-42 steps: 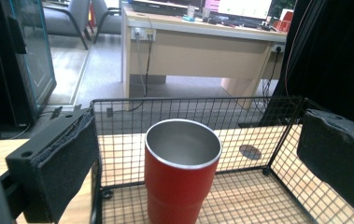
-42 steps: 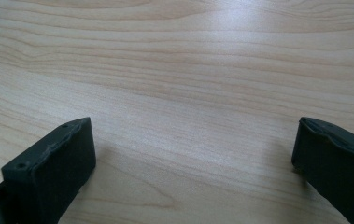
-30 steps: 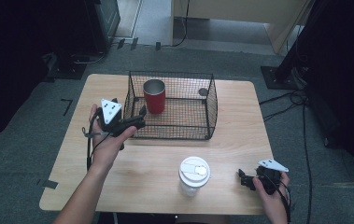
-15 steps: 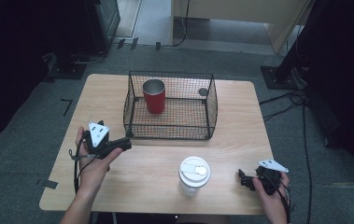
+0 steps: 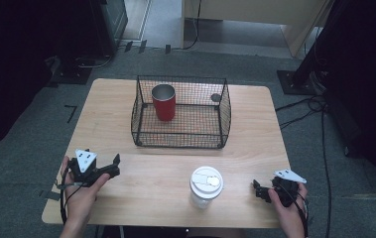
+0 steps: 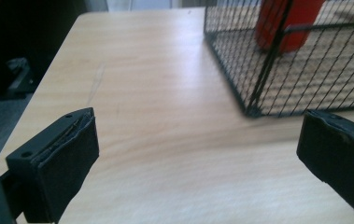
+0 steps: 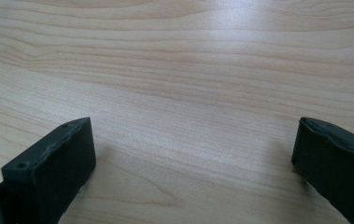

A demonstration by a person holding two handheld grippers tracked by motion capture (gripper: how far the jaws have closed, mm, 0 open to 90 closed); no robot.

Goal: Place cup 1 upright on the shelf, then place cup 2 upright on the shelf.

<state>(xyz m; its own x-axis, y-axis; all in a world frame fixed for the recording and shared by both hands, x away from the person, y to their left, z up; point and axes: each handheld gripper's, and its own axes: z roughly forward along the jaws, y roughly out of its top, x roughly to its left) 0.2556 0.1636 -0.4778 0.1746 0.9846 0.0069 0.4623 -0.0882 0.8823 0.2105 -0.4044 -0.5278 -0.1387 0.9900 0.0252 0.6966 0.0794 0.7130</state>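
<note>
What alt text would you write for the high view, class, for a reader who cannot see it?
A wooden table holds a black wire basket with a red cup standing inside, and a white-lidded cup nearer the person. Each hand rests an open claw near the table's front corners, left claw, right claw.

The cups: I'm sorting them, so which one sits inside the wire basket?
The red cup, standing upright and open-topped inside the wire basket. The white lidded cup stands outside, on the table's near edge.

Wooden table (image 5: 126, 109) on grey carpet (image 5: 22, 139), dark surroundings, cables (image 5: 319, 114) trailing.
</note>
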